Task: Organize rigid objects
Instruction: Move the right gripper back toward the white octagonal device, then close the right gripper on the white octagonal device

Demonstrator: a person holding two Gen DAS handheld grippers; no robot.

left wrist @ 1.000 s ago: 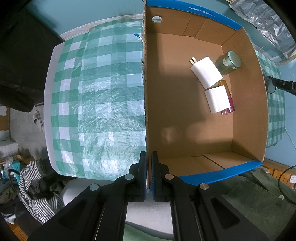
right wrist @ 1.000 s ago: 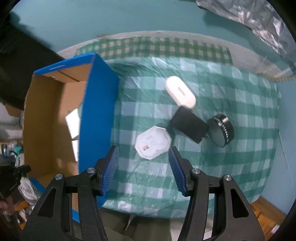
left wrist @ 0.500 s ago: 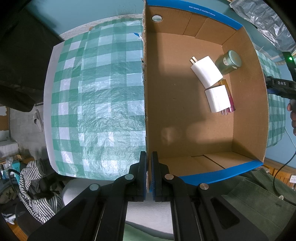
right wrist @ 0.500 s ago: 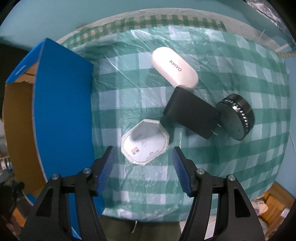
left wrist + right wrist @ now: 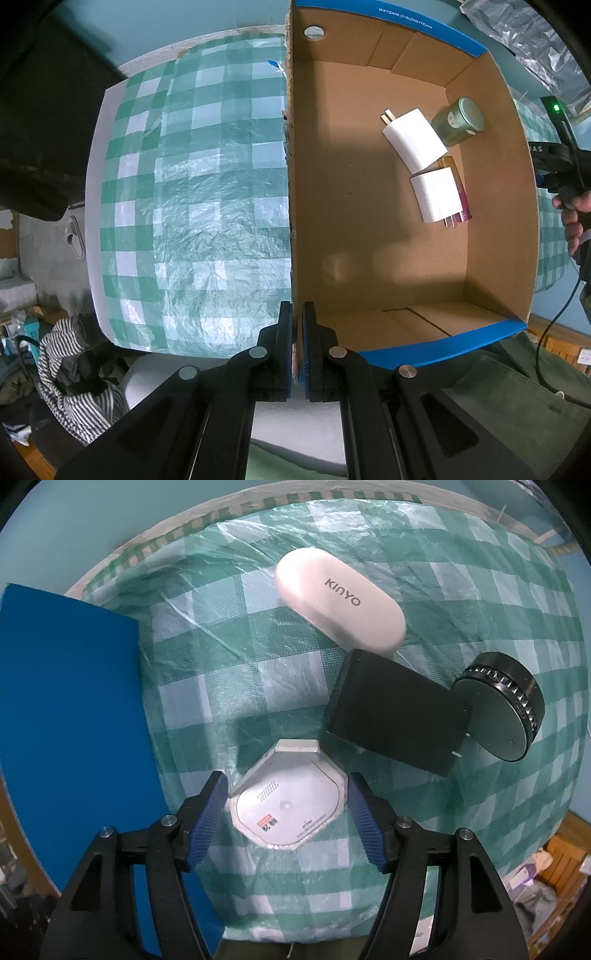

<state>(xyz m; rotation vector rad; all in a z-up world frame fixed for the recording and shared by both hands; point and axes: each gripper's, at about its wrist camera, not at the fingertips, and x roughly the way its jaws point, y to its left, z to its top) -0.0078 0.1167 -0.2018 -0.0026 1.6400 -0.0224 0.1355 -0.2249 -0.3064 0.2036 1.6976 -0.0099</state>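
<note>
Green-and-white checked cloth [image 5: 424,565] under a thin plastic sheet covers the table, and a cardboard box [image 5: 373,236] with blue outer walls stands on it. Inside the box, at the far right, lie two white plug adapters [image 5: 413,138] and a small green tin [image 5: 458,120].

The left gripper [image 5: 297,347] has its jaws pressed together on the near end of the box's left wall, so it steadies the box.

The right gripper [image 5: 284,805] points down over the white octagonal device [image 5: 288,799], which lies on the cloth just right of the box. Its jaws have just been opening and now stand spread, one blue pad on each side of the device, with no clear pressing. A black adapter [image 5: 395,710] lies just beyond it to the right, touching a black round knob [image 5: 506,720], and a white oval case [image 5: 340,600] lies further away.

The risks I see: the device is flat and low, so the pads may close above its edge and slip off. They may also catch the loose plastic sheet and drag the nearby objects. The right pad is near the black adapter and could push it.
</note>
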